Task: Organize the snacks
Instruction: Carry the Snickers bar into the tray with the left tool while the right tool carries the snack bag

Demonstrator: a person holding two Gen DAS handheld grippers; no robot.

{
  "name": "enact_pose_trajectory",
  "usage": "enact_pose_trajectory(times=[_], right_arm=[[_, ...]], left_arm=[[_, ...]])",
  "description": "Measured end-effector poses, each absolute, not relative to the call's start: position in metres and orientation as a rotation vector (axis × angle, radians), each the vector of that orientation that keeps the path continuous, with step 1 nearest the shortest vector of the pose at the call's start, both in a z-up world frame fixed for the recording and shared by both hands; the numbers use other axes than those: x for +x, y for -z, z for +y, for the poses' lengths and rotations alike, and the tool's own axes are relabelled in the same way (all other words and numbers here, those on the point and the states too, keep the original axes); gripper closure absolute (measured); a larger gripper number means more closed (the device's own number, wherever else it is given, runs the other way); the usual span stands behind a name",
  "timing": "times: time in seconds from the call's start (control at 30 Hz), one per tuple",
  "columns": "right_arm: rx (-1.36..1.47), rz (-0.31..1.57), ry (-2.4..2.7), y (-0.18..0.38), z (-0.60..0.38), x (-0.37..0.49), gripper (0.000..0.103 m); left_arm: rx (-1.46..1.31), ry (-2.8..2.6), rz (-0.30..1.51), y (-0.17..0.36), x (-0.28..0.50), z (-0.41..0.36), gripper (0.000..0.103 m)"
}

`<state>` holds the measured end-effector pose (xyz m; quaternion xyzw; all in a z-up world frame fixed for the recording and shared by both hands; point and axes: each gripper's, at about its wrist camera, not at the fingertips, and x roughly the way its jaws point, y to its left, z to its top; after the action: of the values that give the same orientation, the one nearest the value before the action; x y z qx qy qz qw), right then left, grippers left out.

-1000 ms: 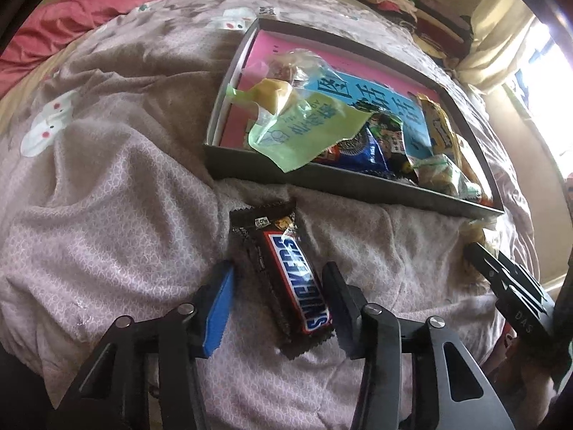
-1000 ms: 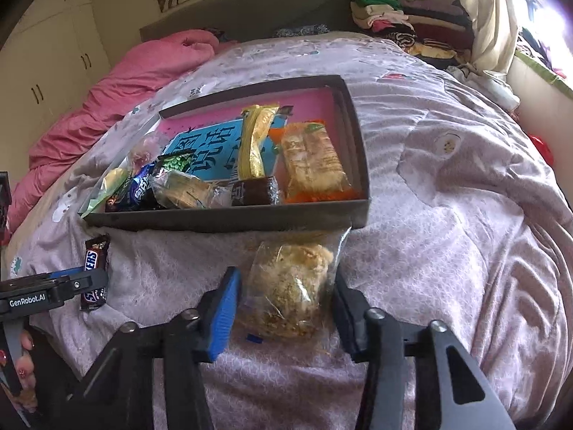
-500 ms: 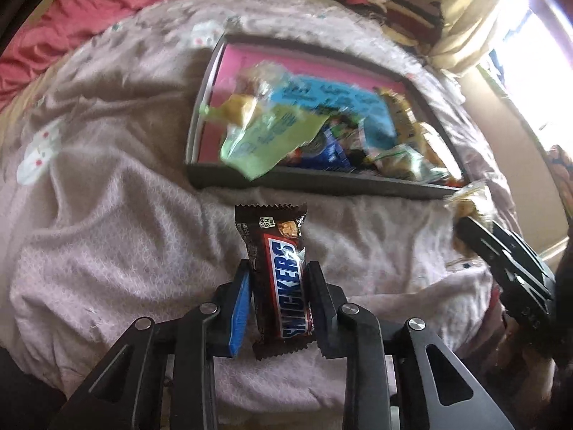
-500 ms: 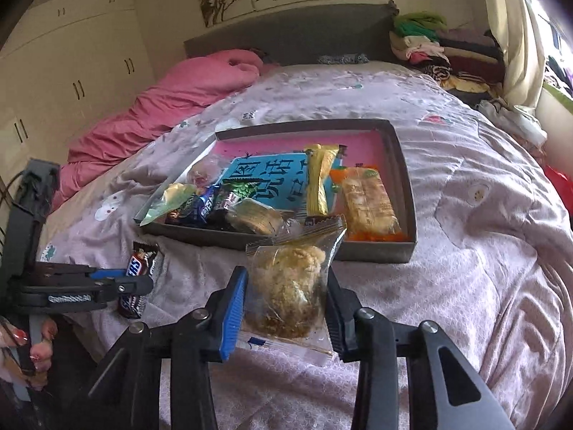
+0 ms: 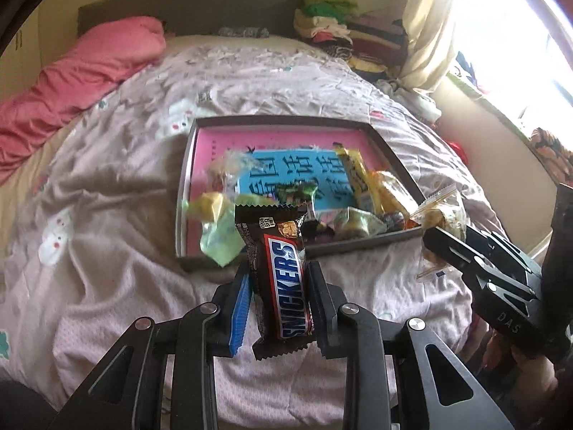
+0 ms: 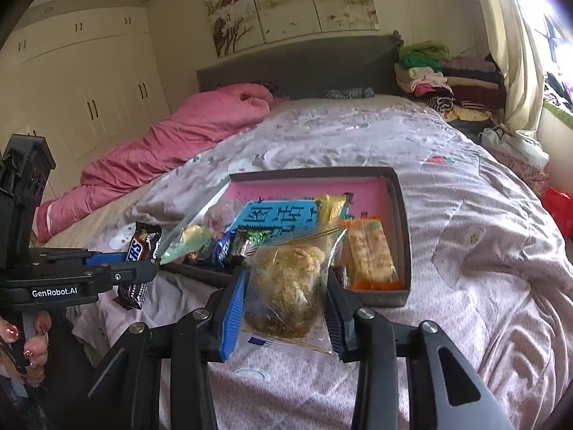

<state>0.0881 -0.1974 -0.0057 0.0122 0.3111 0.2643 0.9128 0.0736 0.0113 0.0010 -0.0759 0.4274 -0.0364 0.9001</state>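
My left gripper [image 5: 281, 272] is shut on a brown Snickers bar [image 5: 283, 279] and holds it above the bed, just short of the grey box's [image 5: 358, 243] near wall. It also shows in the right wrist view [image 6: 138, 251]. My right gripper [image 6: 286, 279] is shut on a clear bag of crumbly cake [image 6: 286, 286], lifted near the box's front edge [image 6: 379, 295]. The bag also shows in the left wrist view [image 5: 438, 218]. The box has a pink floor and holds several snack packets and a blue card [image 6: 279, 218].
The box lies on a pale patterned quilt [image 6: 465, 251]. A pink duvet [image 6: 172, 143] lies along the left. Folded clothes [image 6: 447, 79] are stacked by the headboard at the far right. A curtain and bright window [image 5: 501, 28] are on the right.
Both grippers closed on their snacks, the Snickers bar and the cake bag, and lifted them off the quilt. Both views have tilted up toward the headboard.
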Motion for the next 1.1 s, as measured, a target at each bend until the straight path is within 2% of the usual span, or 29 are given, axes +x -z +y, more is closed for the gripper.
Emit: enact_pose_trajectory(times=[1.1], right_arm=[[0.059,0.559,-0.459,-0.01,-0.209,0.115,0.063]], left_arm=[[-0.165,0.099,0.791,-0.009,0.135,0.01,0.072]])
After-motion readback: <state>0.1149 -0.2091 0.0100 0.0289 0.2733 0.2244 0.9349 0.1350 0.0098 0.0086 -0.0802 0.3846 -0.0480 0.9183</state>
